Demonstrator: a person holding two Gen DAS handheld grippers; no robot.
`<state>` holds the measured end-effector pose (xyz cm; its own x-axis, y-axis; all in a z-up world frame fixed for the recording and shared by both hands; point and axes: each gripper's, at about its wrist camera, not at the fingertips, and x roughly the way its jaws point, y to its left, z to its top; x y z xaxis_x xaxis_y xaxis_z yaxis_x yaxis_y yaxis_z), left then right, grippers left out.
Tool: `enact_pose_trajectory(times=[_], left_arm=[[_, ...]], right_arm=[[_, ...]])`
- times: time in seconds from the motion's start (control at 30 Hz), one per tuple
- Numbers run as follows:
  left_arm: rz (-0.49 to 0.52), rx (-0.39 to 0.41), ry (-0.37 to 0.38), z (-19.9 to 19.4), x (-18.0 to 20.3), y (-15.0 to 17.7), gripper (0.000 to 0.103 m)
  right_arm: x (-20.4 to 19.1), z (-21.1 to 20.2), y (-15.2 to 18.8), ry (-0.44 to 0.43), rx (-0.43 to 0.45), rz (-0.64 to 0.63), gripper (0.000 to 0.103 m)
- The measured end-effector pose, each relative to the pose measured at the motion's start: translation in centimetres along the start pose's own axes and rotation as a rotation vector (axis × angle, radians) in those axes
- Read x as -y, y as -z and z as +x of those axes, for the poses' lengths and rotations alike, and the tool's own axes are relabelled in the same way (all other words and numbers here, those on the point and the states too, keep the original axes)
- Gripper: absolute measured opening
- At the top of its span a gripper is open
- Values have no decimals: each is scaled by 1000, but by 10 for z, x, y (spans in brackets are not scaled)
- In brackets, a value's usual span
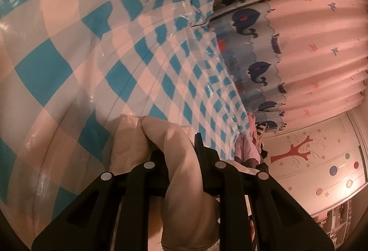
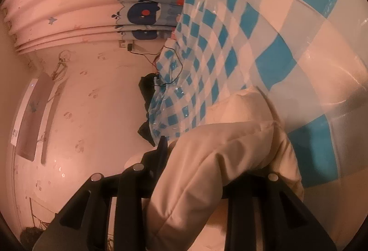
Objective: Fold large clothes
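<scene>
A cream padded garment (image 1: 181, 182) runs up between the jaws of my left gripper (image 1: 176, 147), which is shut on a bunched fold of it. One black finger (image 1: 199, 149) shows beside the cloth; the other is hidden under it. In the right wrist view the same cream garment (image 2: 220, 142) drapes thickly over my right gripper (image 2: 207, 154), which is shut on a puffy quilted part. Its left finger (image 2: 162, 147) shows and the other is covered. Both grips are raised off the checked table cover (image 1: 142, 48).
The table has a blue-and-white checked cloth (image 2: 230, 44) under clear plastic. Other clothes (image 1: 247, 149) are piled at its far end. Black cables (image 2: 170, 62) and a dark object (image 2: 147, 90) lie at one corner. A pink whale-print curtain (image 1: 310, 44) hangs behind.
</scene>
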<state>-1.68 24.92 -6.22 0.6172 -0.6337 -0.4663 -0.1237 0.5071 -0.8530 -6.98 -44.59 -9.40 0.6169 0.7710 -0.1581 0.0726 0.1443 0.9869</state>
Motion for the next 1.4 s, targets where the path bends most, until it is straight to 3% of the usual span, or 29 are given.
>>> enact_pose_trajectory(times=[0.13,0.3,0.6,0.7,0.9,1.07,1.27,1.4], left_arm=[[-3,-9,-27,9,-6,-1,16],[-12,-31,-57,17,-9,-3,24],[131,-22,-161,30,1,7,40],[106,-23,-124,23,2,4,49],[-4,-7,33,2,9,-9,63],[-97,-2,137,-9,11,-15,77],[42,95,108,-42,55,-13,86],[236,47,31,-26,101,4,87]], right_arm=[[5,5,-4,12,-8,11,31],[10,9,-9,23,-25,32,36],[15,15,-11,25,-35,48,45],[9,14,-10,3,-32,38,60],[-12,14,-9,-19,-14,-15,94],[-23,0,-15,-35,50,-7,96],[-67,-12,-3,78,81,-200,96],[-101,14,13,213,28,-369,96]])
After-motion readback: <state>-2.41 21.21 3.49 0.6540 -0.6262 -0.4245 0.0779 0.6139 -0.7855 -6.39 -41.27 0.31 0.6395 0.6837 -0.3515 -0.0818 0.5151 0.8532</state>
